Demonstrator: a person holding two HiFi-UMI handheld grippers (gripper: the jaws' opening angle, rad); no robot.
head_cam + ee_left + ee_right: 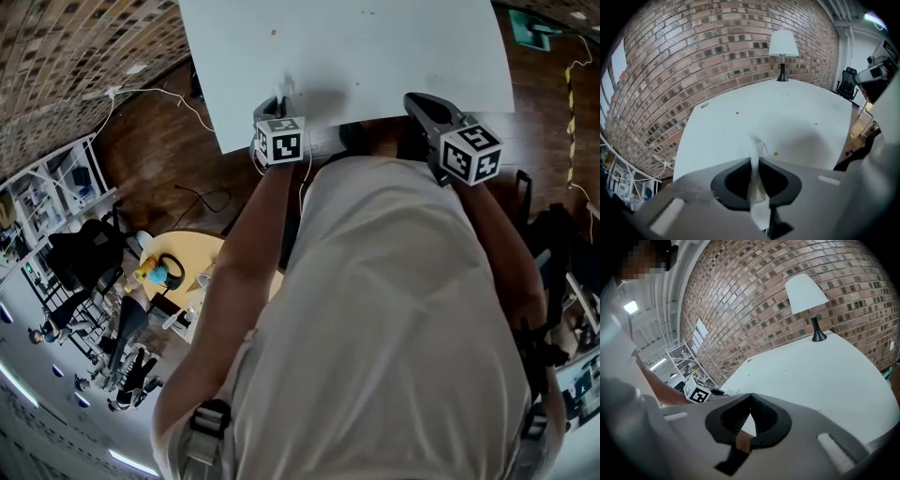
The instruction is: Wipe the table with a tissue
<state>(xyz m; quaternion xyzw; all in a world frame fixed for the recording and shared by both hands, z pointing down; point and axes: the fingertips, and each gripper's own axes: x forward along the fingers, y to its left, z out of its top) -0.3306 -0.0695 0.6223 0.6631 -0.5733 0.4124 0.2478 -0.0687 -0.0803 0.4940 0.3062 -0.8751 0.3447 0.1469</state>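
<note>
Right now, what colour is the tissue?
The tissue is white; it shows best in the left gripper view.

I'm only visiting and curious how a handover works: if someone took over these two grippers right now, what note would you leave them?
Left gripper: jaws shut on the tissue, aimed down at the near part of the white table. Whether the tissue touches the top is unclear.
Right gripper: jaws shut, empty, at the table's near edge.
Done: tissue is in the grip.
Left: the wiping. Small yellowish specks lie on the top, and a lamp stands at the far end.
</note>
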